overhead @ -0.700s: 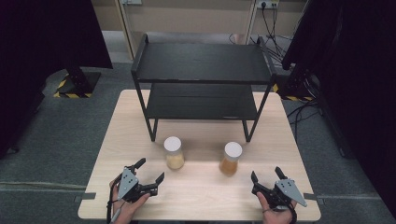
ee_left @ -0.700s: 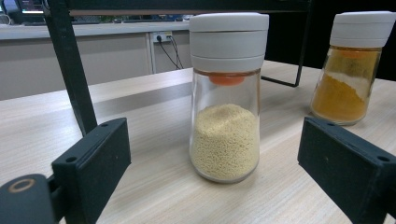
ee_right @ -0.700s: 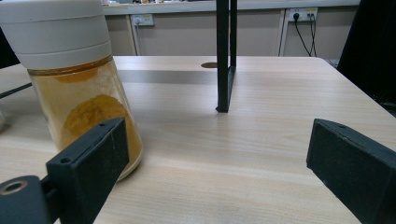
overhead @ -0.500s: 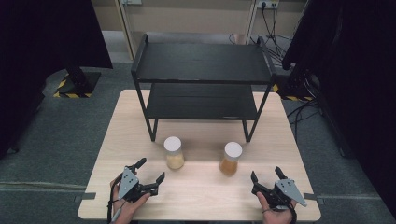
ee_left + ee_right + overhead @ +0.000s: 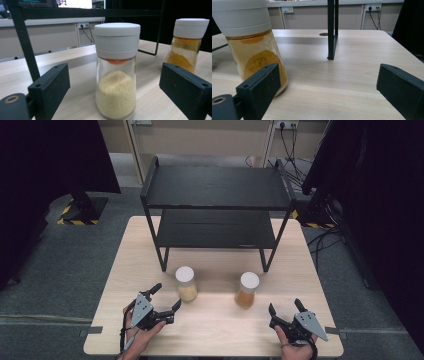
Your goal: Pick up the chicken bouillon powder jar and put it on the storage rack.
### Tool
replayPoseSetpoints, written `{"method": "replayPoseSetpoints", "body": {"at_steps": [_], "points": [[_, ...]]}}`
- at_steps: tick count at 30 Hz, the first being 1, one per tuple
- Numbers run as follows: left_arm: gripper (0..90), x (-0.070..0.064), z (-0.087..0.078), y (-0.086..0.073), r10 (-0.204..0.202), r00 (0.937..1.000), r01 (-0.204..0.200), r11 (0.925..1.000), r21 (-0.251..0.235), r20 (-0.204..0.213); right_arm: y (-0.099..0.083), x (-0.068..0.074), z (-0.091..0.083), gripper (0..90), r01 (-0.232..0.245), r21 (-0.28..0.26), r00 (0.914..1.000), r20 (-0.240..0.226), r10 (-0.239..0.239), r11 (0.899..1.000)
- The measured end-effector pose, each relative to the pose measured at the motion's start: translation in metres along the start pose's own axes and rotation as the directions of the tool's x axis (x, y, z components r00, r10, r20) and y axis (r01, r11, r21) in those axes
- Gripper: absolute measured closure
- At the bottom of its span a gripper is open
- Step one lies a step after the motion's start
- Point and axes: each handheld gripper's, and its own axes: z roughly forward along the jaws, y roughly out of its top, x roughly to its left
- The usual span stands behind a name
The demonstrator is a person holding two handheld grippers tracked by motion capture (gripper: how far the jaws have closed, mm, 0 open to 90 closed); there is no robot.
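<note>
1. Two white-capped glass jars stood on the light wooden surface (image 5: 125, 270) before one black two-tier metal shelf (image 5: 215, 195): the pale-grain jar (image 5: 186, 283) and the orange-powder jar (image 5: 247, 290).
2. Two grippers: the left hand-held gripper (image 5: 166, 297), jaws apart, faced the pale-grain jar; the right hand-held gripper (image 5: 285, 307) was likewise apart.
3. Since earlier, the left hand-held gripper had edged nearer its jar.

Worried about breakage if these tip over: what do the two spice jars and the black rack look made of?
Pale-grain spice jar: the body looks like clear glass, glossy with highlights, though hard plastic is possible; its white cap looks like matte plastic. Orange-powder spice jar: same clear glossy body and white cap. Black rack: probably painted metal, judging by its thin straight legs and matte finish.
</note>
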Motion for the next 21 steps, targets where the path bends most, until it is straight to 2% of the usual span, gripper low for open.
{"method": "replayPoseSetpoints", "body": {"at_steps": [12, 18, 21], "points": [[10.5, -0.001, 0.025, 0.008, 0.007, 1.0000, -0.007, 1.0000, -0.003, 0.003, 0.001, 0.000, 0.000, 5.6, 0.002, 0.004, 1.0000, -0.001, -0.002, 1.000], [14.3, 0.000, 0.037, 0.014, 0.007, 0.9999, -0.007, 1.0000, 0.000, 0.009, 0.001, 0.000, 0.000, 5.6, 0.001, 0.004, 1.0000, -0.003, -0.001, 1.000], [16.2, 0.000, 0.042, 0.017, 0.021, 0.9997, -0.021, 0.9997, 0.011, 0.016, 0.001, 0.000, 0.000, 5.6, 0.005, 0.005, 1.0000, -0.004, -0.005, 1.000]]}}
